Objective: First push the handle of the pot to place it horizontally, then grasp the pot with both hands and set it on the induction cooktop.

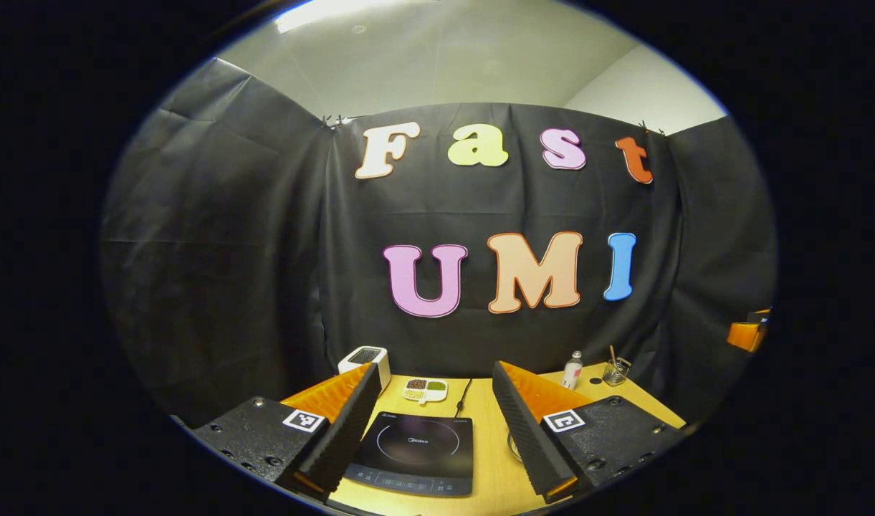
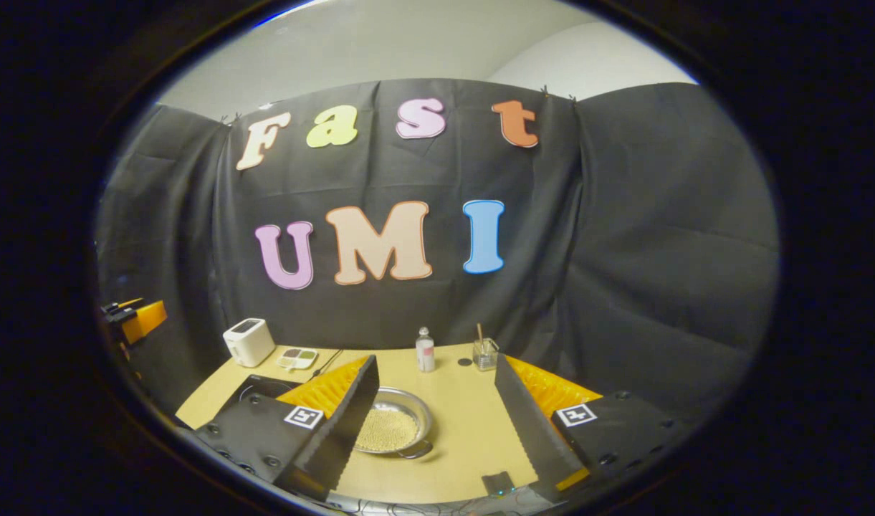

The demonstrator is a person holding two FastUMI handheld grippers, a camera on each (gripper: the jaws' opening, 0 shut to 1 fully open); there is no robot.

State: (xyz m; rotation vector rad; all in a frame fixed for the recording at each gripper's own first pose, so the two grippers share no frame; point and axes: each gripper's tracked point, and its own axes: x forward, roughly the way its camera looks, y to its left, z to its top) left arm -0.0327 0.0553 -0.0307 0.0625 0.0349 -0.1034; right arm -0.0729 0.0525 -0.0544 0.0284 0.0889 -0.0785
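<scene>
Sitting on the wooden table [image 2: 466,430] beside the black glass induction cooktop [image 1: 416,444], the shallow steel pot [image 2: 393,427] of yellow grains lies between my right tool [image 2: 437,423]'s wide-open, empty fingers. My left tool [image 1: 437,430] hangs equally open and empty over the cooktop. A hard shove at the handle could tip grains out.

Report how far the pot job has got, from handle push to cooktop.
Done: nothing visible. The pot sits on the table beside the induction cooktop, not on it, and the cooktop surface is bare. In hand: the left claw hangs open above the cooktop, the right claw open above the pot, neither touching it. Left: push the handle horizontal, grasp with both claws, carry it over.
</scene>
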